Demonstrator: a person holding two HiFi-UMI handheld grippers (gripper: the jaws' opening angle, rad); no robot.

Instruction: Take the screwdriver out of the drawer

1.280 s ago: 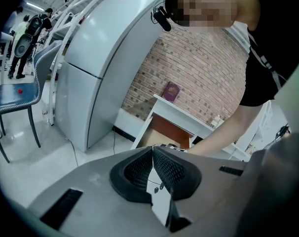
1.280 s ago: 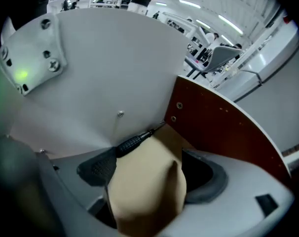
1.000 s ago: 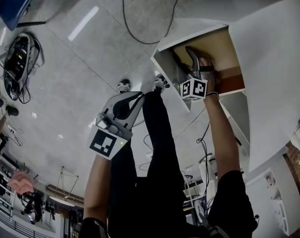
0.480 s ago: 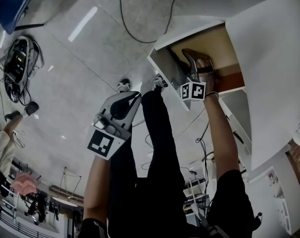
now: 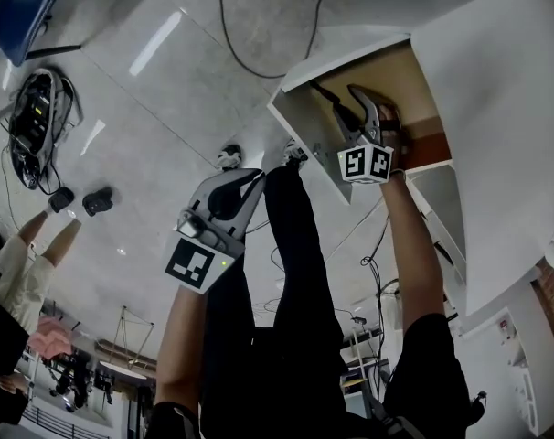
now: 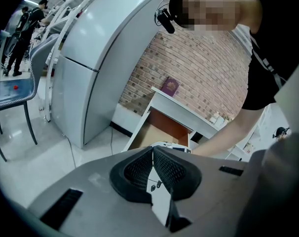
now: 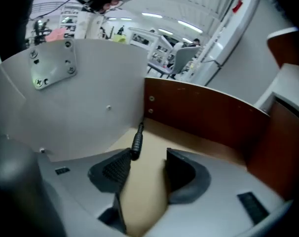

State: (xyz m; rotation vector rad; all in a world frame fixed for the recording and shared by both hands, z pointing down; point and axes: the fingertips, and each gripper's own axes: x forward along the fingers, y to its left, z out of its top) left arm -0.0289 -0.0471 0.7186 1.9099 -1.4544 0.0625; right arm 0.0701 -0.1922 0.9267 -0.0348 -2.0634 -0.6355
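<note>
Your left gripper hangs idle on the left, jaws pressed together on nothing. To the right, inside the open wooden drawer with the white front, your right gripper has rolled a little, and its jaws, wide 1 second ago, are closing. The slim black-handled screwdriver lies along the drawer's left wall toward the far corner. Its handle sits at the left pad's tip, not yet pinched between the 2 pads, so the grasp looks only just begun.
</note>
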